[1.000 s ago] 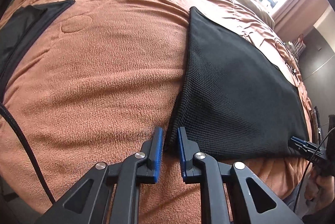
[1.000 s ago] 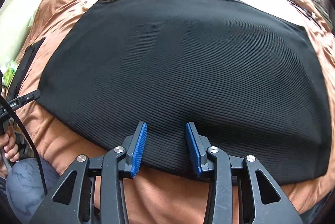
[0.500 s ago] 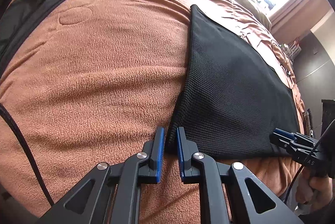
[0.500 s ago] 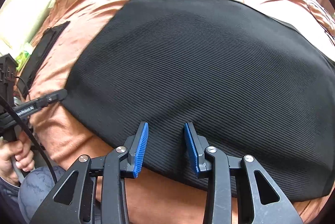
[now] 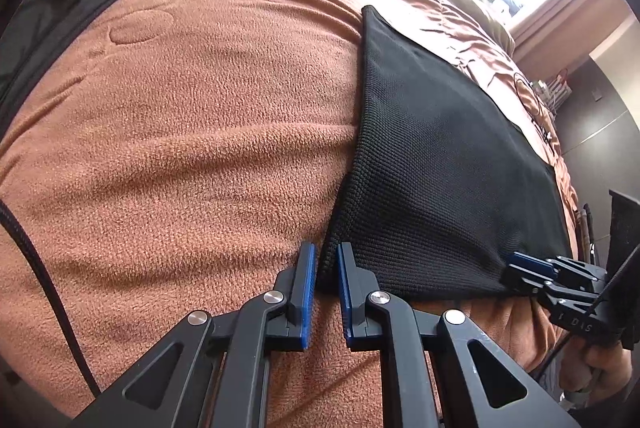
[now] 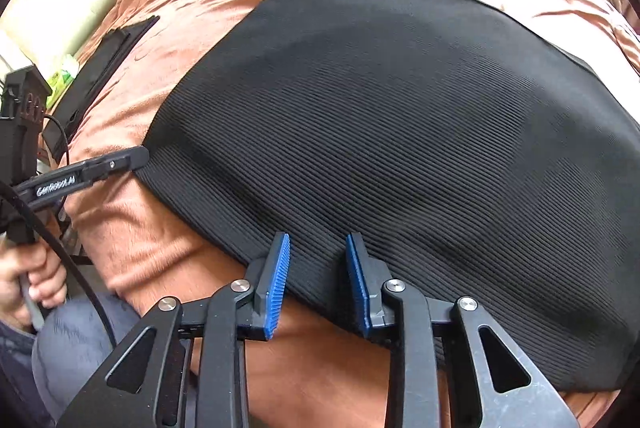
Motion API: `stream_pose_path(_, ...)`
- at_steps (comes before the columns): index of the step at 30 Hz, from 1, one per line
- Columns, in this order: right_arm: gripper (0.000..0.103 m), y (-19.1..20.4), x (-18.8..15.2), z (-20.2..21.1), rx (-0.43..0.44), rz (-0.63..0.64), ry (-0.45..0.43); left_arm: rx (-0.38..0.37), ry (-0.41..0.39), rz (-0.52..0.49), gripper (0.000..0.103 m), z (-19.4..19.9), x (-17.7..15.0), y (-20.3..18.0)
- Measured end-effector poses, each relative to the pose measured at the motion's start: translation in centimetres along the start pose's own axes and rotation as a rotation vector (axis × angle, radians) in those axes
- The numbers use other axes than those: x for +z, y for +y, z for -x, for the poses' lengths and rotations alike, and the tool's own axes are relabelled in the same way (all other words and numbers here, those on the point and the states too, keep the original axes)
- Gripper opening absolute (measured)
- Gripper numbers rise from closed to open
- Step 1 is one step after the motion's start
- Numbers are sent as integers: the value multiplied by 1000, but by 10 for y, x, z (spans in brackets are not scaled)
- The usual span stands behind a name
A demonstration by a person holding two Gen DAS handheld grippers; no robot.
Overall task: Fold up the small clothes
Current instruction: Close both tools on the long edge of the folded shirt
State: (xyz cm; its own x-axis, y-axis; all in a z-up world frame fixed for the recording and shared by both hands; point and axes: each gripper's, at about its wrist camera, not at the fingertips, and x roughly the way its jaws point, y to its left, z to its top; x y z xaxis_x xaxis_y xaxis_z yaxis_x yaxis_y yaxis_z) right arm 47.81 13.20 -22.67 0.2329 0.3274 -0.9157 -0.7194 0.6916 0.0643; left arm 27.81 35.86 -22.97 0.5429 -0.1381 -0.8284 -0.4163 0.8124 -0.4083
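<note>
Left wrist view: your left gripper sits at the near left corner of the black knit garment, which lies flat on the brown fleece blanket covering the bed. Its blue pads stand almost together with the corner's edge between them, so you have that corner pinched, likely to anchor and lift it for a fold. At the right edge, your right gripper reaches the same near hem, so both hands line up along one side. A second dark piece of clothing lies apart at the far left

Right wrist view: the garment fills most of the frame, spread smooth and ribbed. Your right gripper straddles its near hem and its jaws are closing, with the hem between the pads but a gap on either side, so nothing is clamped yet. Your left gripper shows at the garment's left corner, touching it, and your hand holds its handle below
</note>
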Motion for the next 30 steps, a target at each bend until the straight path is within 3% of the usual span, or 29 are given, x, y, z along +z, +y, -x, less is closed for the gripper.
stream_pose_path(2, 16, -16, -7, 8, 5, -25, -14, 5, 1, 2, 14, -1, 1, -2)
stream_pose_path(6, 15, -57, -22, 18, -30, -129, -36, 12, 5, 12, 14, -2, 2, -5)
stream_pose_path(10, 11, -76, -38, 17, 3, -182, -29, -8, 9, 22, 18, 0, 2, -6)
stream_pose_path(15, 11, -74, -57, 20, 22, -178, -46, -135, 9, 128, 43, 5, -1, 6)
stream_pose_path(22, 6, -85, -72, 33, 47, -204, -60, -149, 12, 151, 47, -1, -1, 0)
stream_pose_path(26, 6, -91, -66, 48, 22, -210, -116, -141, 19, 186, 47, -3, -3, -4)
stream_pose_path(30, 6, -85, -51, 31, -4, -204, -92, -107, 17, 204, 43, -3, -6, -9)
